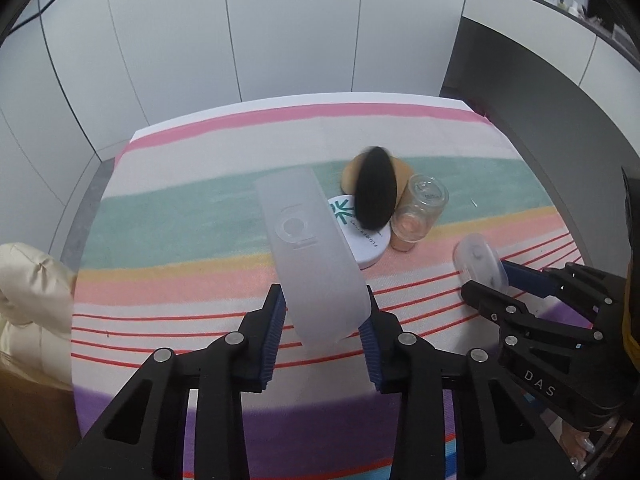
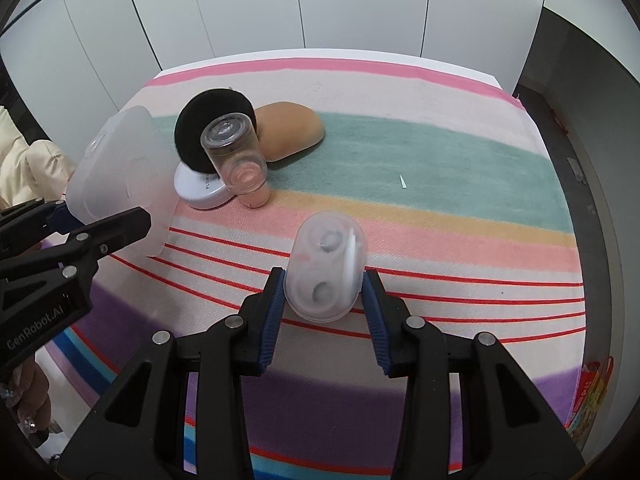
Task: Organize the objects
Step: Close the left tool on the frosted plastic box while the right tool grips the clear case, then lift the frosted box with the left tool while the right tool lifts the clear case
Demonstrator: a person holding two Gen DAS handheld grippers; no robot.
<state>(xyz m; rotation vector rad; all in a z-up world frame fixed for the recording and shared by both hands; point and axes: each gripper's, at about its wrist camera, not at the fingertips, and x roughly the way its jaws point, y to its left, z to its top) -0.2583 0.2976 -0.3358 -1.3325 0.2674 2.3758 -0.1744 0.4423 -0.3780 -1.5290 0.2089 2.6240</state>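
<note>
My left gripper (image 1: 325, 320) is shut on a frosted, translucent plastic box (image 1: 308, 248), gripping its near end and holding it tilted above the striped cloth. In the right wrist view the same frosted box (image 2: 120, 176) hangs at the left in the left gripper (image 2: 104, 216). My right gripper (image 2: 325, 296) is shut on a small clear oval case (image 2: 326, 268) with two round wells. That oval case (image 1: 478, 260) and the right gripper (image 1: 486, 278) also show at the right of the left wrist view.
On the striped cloth (image 2: 440, 160) a cluster sits toward the back: a black round puff (image 2: 200, 128), a tan sponge (image 2: 292, 130), a white round compact (image 2: 200, 194) and a clear bottle with peach contents (image 2: 240, 160) lying across them. A cream sleeve (image 1: 32, 280) is at the left.
</note>
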